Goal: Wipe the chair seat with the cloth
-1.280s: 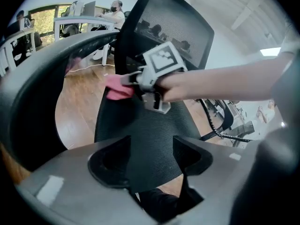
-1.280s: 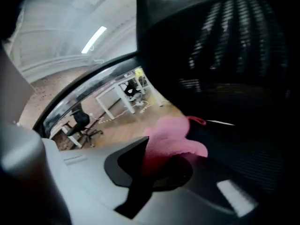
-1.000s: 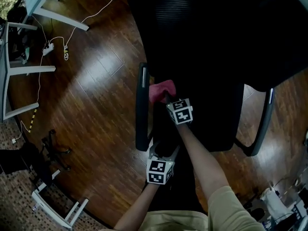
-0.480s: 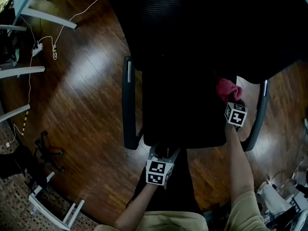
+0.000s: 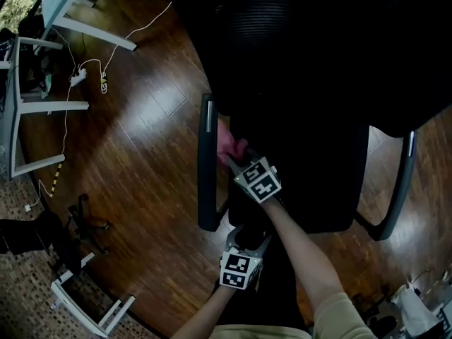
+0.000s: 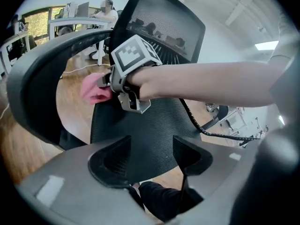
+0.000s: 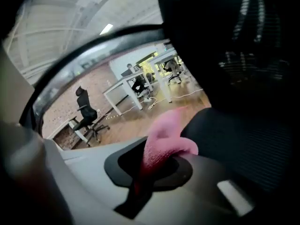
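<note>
A pink cloth (image 5: pixel 229 145) is pressed on the left edge of the black mesh chair seat (image 5: pixel 311 182), close to the left armrest (image 5: pixel 205 162). My right gripper (image 5: pixel 236 158) is shut on the cloth (image 7: pixel 165 139), which bulges out of its jaws. In the left gripper view the cloth (image 6: pixel 93 89) shows at the seat's (image 6: pixel 145 135) far left with the right gripper (image 6: pixel 108 81) on it. My left gripper (image 5: pixel 247 237) hangs at the seat's front edge, open, nothing between its fingers (image 6: pixel 110 161).
The chair's right armrest (image 5: pixel 401 189) and dark backrest (image 5: pixel 296 34) bound the seat. White desk legs (image 5: pixel 49 108) and cables (image 5: pixel 92 76) lie on the wooden floor at the left. A small chair base (image 5: pixel 81 224) stands at lower left.
My right gripper has swept the cloth from the seat's right side across to its left edge. One second ago it was also at the left. The left gripper has barely moved.
</note>
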Demonstrator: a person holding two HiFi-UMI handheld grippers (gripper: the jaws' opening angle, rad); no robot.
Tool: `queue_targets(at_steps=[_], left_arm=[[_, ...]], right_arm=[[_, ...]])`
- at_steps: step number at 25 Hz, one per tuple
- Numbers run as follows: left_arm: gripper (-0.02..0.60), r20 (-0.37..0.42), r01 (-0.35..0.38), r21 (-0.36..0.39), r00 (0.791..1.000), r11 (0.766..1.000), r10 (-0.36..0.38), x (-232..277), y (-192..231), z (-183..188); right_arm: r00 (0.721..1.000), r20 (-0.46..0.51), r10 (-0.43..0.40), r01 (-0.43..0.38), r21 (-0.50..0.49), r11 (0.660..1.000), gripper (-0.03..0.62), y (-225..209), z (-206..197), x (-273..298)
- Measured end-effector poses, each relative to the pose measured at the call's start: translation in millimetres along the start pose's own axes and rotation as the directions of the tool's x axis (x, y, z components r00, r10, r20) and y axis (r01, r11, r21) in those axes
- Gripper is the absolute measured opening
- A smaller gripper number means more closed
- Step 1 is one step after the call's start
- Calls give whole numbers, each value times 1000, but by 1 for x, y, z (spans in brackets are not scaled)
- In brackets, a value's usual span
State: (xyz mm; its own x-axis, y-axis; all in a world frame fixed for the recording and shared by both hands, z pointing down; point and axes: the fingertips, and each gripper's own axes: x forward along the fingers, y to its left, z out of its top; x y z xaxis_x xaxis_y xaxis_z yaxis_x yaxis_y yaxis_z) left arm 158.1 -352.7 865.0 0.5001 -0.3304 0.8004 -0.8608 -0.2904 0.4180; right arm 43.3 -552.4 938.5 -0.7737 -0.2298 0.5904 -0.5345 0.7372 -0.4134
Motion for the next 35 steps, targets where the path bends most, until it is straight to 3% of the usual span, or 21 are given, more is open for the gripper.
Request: queue_targets(at_steps=[3, 6, 8, 10, 11, 13, 15, 17, 18, 19, 20, 21, 23, 24, 25, 27, 30, 33, 35], left_arm=[[275, 12, -15, -41, 1000, 999, 15, -4, 4, -6], [275, 28, -9, -63, 1000, 998, 11, -3, 2, -5], [275, 37, 3, -76, 999, 997, 0, 5, 0, -3], [275, 41, 22, -82, 999, 996, -18, 12, -8, -1], [275, 43, 31, -81, 999, 996, -28, 15, -13, 0], [275, 48, 45, -77, 998, 996, -41, 19, -18, 3], [275, 52, 50, -83, 998, 995, -46, 22, -18, 3], [275, 43, 50, -86, 998, 995, -47, 25, -18, -1], [275, 38, 50, -86, 998, 995, -47, 25, -18, -3], [275, 34, 48, -85, 998, 995, -46, 25, -18, -5], [275, 32, 45, -84, 999, 995, -43, 24, -16, -7], [275, 29, 40, -84, 999, 996, -37, 23, -13, -9], [275, 24, 25, -89, 999, 996, -23, 19, -5, -13], [275, 20, 18, -92, 1000, 996, -16, 18, -2, -16], [275, 17, 12, -94, 1000, 996, -10, 16, 0, -18], [275, 13, 5, -95, 1000, 996, -4, 13, 1, -22], [275, 18, -1, -94, 1000, 996, 2, 8, 2, -23], [275, 21, -3, -94, 1000, 996, 5, 6, 2, -25], [275, 18, 2, -96, 1000, 995, 0, 7, 0, -27]], right_arm=[[993, -88, -74, 63, -119, 991, 14, -12, -24, -7], [979, -108, -173, 160, -115, 980, 14, -61, -46, -61], [948, -149, -280, 260, -139, 956, 14, -104, -66, -107], [889, -201, -412, 396, -114, 911, 14, -152, -95, -168], [845, -231, -482, 478, -80, 875, 14, -175, -110, -202], [729, -300, -615, 639, -22, 769, 14, -213, -137, -262], [624, -360, -694, 744, 0, 668, 14, -232, -156, -298], [575, -388, -721, 783, 3, 622, 14, -235, -165, -306], [579, -385, -719, 785, 23, 619, 14, -232, -164, -303], [610, -364, -704, 770, 63, 635, 14, -224, -159, -292], [669, -320, -671, 730, 114, 674, 14, -210, -146, -274], [746, -257, -614, 660, 163, 733, 14, -190, -128, -247], [895, -121, -429, 445, 212, 870, 14, -135, -86, -180], [946, -65, -319, 325, 211, 922, 14, -103, -66, -146], [977, -23, -214, 214, 198, 956, 14, -72, -49, -116], [999, 11, -51, 49, 152, 987, 14, -21, -24, -67], [995, -61, 72, -70, 41, 997, 14, 25, -20, -18], [988, -148, 31, -36, -32, 999, 14, 20, -40, -12], [985, -155, -72, 70, -18, 997, 14, -7, -51, -40]])
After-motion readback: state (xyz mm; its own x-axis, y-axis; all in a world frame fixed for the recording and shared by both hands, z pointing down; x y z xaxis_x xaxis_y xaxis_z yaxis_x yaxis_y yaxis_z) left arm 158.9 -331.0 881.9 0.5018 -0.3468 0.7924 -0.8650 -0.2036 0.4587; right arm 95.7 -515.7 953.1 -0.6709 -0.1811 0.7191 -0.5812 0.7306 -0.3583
